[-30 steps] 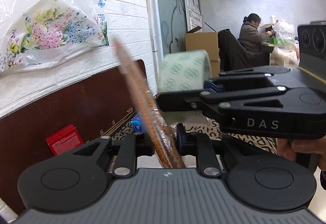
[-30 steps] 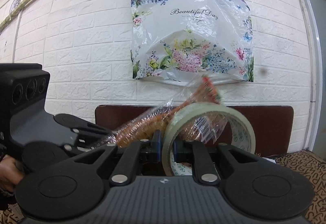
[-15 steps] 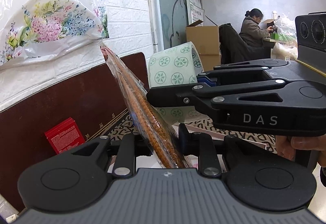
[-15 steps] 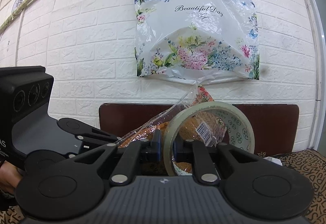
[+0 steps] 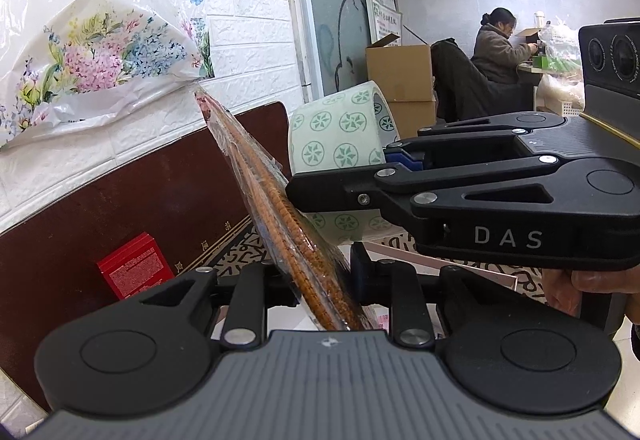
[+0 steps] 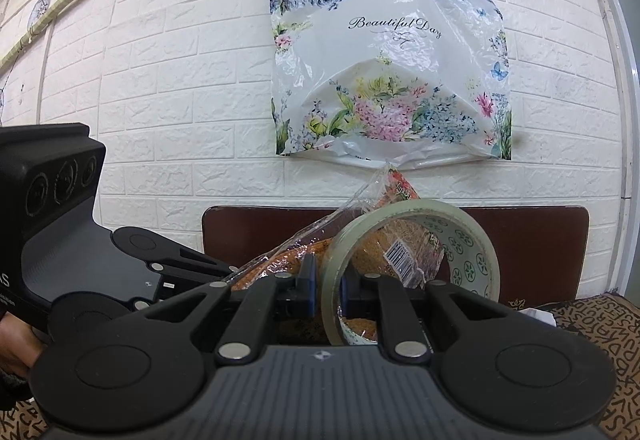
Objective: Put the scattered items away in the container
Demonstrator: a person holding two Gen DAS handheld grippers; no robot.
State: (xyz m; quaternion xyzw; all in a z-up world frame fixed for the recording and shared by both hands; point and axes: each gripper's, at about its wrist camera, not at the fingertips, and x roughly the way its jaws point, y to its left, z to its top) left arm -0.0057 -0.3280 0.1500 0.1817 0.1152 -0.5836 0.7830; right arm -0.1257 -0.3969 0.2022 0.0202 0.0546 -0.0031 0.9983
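Both grippers gripping items below the floral bag (image 6: 390, 56).
Left gripper (image 5: 320, 276) jaws clamping snack pkt (image 5: 256, 176), lower end hidden; right gripper (image 6: 327, 282) jaws pinching tape roll (image 6: 416, 240) w/ bottom hidden. Container not visible.

My black right gripper (image 5: 384, 176) hides part of the green-patterned tape roll (image 5: 340, 136). The floral plastic bag (image 5: 80, 40) runs off the edge.

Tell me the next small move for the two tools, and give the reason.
Probably lift both loads toward the top of the floral bag on the wall, likely the container. The left tool is shut on the wrapped snack pack, whose tip sits just under the bag's bottom edge; the right tool is shut on the tape roll. Neither is inside yet.
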